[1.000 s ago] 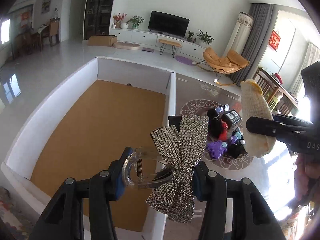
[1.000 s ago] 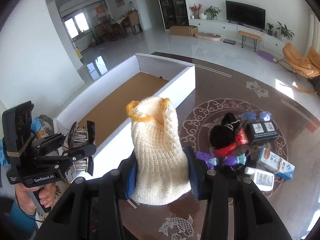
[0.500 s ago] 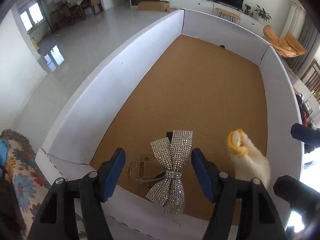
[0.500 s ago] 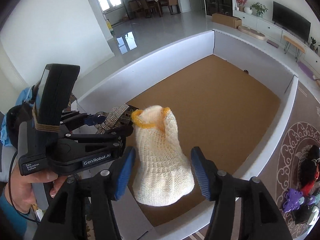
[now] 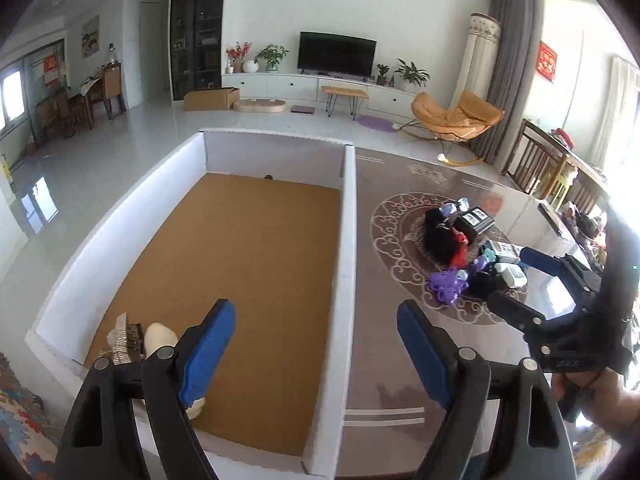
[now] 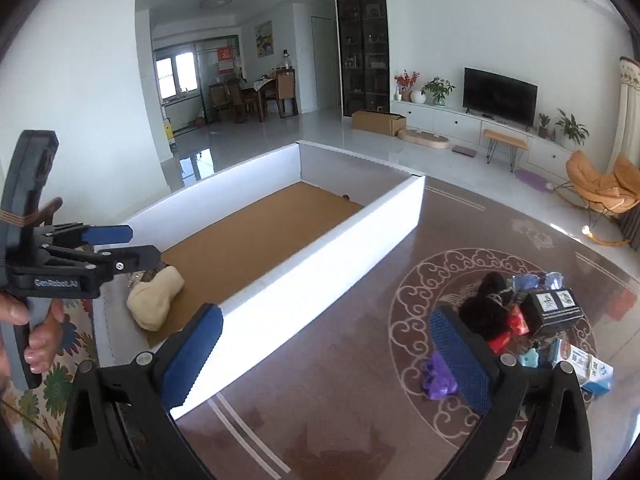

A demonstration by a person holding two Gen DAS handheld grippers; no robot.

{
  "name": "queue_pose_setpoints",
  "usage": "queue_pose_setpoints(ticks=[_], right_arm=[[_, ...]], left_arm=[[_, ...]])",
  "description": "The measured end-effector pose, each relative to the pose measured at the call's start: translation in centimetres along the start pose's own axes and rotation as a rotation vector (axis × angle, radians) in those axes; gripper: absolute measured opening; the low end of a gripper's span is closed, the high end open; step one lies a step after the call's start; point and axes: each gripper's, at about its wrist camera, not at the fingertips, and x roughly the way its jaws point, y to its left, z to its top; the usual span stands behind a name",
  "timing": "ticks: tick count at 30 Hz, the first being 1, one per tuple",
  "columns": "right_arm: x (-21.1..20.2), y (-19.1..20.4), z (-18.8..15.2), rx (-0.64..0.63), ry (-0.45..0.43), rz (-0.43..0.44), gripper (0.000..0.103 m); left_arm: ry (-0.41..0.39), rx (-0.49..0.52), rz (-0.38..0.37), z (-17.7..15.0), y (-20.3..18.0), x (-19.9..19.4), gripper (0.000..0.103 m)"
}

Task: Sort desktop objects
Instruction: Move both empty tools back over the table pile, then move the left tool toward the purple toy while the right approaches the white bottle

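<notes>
Cardboard box (image 6: pixel 320 276) on my counter (image 6: pixel 360 400) holds the cream knitted pouch (image 6: pixel 154 298) in its near corner, with the rhinestone bow clip (image 5: pixel 122 338) beside it, largely hidden behind my tool; left hand-held gripper (image 5: pixel 316 354) and right hand-held gripper (image 6: pixel 326 360) have just been opening, both wide and empty; remaining clutter (image 6: pixel 528 320) sits piled outside.

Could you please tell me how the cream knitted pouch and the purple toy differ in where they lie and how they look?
The cream knitted pouch lies inside the white box, on its brown floor near one corner; the purple toy lies outside it, on the patterned table. The pouch is plump, pale and larger; the toy is small and vivid purple. Neither is held: both sit apart from any jaws.
</notes>
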Motion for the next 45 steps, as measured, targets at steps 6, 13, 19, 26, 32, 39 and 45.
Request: queue_pose_setpoints(ticks=[6,13,19,26,32,39,45], right_arm=[[-2.9,-13.3,-9.4,0.144,0.155,-0.262,0.103],[-4.6,-20.7,-15.6,0.273,0.290,-0.358,0.103],[-4.3,-21.6,-17.1,0.308,0.302,-0.343,0.103],[-4.4,-21.4,-17.1,0.325,0.288,-0.361,0.103],[-4.4,-21.6,-17.1,0.354,0.283,-0.387,0.103],[-4.4,-21.6,-17.1,0.354,0.283,-0.387,0.103],[-4.4,-21.7,-17.1,0.354,0.283,-0.386,0.103]], left_arm=[[0.102,0.144,-0.162,-3.1,-11.6,4.6,0.103],[0.248,0.206,-0.068,-7.2,-17.2,15.0,0.103],[0.257,0.214,-0.039,-6.2,-17.9,17.9,0.103],[0.213,0.201,-0.033,-4.2,-17.2,19.9,0.103],[0.195,0.196,-0.035,-4.2,-16.9,19.9,0.103],[0.192,0.193,-0.032,-4.0,-17.3,20.4,0.103],[0.193,0.193,-0.031,-4.0,-17.3,20.4,0.103]])
